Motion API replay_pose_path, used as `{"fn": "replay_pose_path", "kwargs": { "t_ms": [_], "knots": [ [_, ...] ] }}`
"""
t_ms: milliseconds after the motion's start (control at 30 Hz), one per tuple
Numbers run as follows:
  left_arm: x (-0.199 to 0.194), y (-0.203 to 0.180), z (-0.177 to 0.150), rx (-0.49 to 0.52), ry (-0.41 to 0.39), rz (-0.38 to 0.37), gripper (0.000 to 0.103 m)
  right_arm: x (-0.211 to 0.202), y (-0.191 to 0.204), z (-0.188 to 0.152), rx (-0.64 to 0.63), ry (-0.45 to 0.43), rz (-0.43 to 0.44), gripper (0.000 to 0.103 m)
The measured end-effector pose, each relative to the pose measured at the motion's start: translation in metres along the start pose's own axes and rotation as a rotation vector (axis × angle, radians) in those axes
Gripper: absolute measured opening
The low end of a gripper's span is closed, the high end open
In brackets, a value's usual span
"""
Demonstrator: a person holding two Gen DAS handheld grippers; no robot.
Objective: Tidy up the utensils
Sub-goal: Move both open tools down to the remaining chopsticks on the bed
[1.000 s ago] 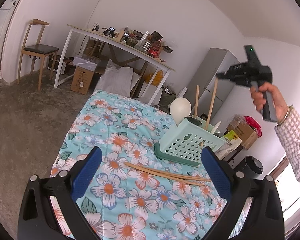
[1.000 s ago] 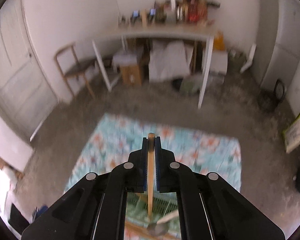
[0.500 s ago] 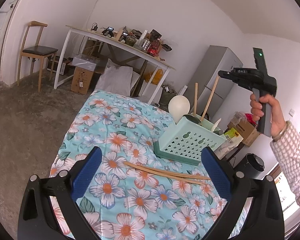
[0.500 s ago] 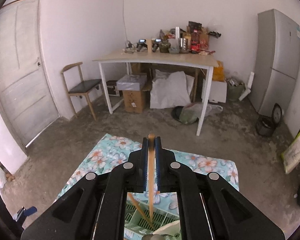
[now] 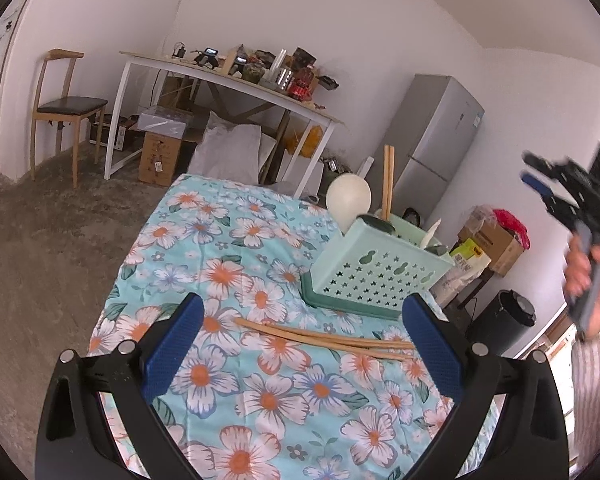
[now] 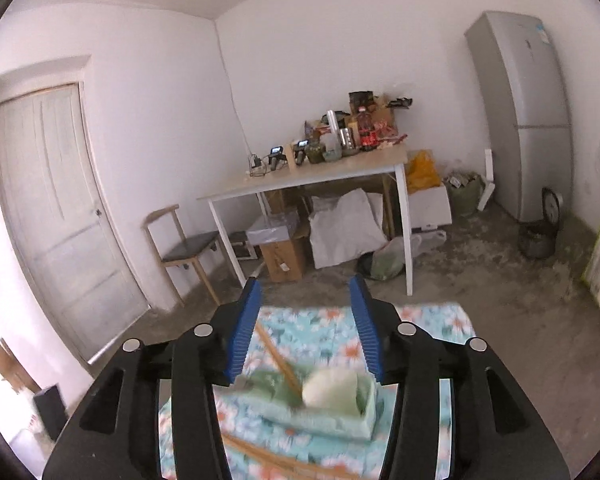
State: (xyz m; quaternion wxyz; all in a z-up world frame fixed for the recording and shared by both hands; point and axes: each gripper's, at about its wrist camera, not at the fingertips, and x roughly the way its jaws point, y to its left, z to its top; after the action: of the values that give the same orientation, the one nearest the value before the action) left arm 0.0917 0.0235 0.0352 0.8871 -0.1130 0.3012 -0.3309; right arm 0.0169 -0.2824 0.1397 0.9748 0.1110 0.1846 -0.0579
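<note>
In the left wrist view, the left gripper (image 5: 300,344) is hovering low over the flowered cloth (image 5: 228,264), its blue fingers (image 5: 176,336) standing wide apart with nothing between them. Loose chopsticks (image 5: 324,338) are lying across the cloth at lower centre, just in front of the green basket (image 5: 376,276). Two more chopsticks (image 5: 388,184) are standing upright in the basket beside a white ladle (image 5: 348,200). At the right edge, a hand (image 5: 588,276) is holding the right gripper (image 5: 540,176), blurred. In the right wrist view, the right gripper (image 6: 306,328) is opening its jaws, nothing clamped between them; the basket (image 6: 332,412) is sitting below, blurred.
</note>
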Motion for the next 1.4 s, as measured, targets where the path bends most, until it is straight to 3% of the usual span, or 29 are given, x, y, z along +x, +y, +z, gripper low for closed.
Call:
{"fn": "replay_pose_path", "kwargs": {
  "t_ms": [267, 367, 400, 467, 533, 767, 867, 1033, 1167, 1233, 1400],
  "knots": [
    [0.045, -0.009, -0.015, 0.001, 0.140, 0.033, 0.097, 0.039, -0.008, -0.157, 0.057, 0.357, -0.053, 0.050],
    [0.064, -0.005, -0.021, -0.052, 0.194, 0.013, 0.096, 0.049, -0.004, -0.194, 0.079, 0.413, -0.059, 0.050],
    [0.072, -0.003, -0.022, -0.083, 0.217, -0.001, 0.091, 0.051, -0.002, -0.203, 0.087, 0.422, -0.057, 0.050],
    [0.086, 0.002, -0.024, -0.142, 0.255, -0.020, 0.083, 0.053, -0.001, -0.215, 0.091, 0.439, -0.047, 0.050],
    [0.101, 0.010, -0.026, -0.233, 0.300, -0.036, 0.068, 0.054, 0.002, -0.222, 0.090, 0.454, -0.031, 0.050],
    [0.138, 0.044, -0.040, -0.601, 0.379, -0.098, 0.046, 0.048, -0.015, -0.238, 0.097, 0.461, -0.005, 0.050],
    [0.146, 0.052, -0.046, -0.683, 0.389, -0.077, 0.038, 0.045, -0.028, -0.243, 0.140, 0.465, 0.006, 0.050],
    [0.150, 0.059, -0.047, -0.753, 0.382, -0.052, 0.026, 0.043, -0.038, -0.246, 0.182, 0.461, 0.039, 0.050],
    [0.149, 0.062, -0.050, -0.791, 0.374, -0.029, 0.023, 0.042, -0.040, -0.246, 0.185, 0.458, 0.055, 0.050],
    [0.147, 0.062, -0.051, -0.786, 0.374, -0.004, 0.013, 0.041, -0.041, -0.246, 0.191, 0.455, 0.063, 0.050],
    [0.136, 0.059, -0.054, -0.772, 0.352, 0.008, 0.012, 0.040, -0.044, -0.247, 0.203, 0.450, 0.075, 0.050]
  ]
}}
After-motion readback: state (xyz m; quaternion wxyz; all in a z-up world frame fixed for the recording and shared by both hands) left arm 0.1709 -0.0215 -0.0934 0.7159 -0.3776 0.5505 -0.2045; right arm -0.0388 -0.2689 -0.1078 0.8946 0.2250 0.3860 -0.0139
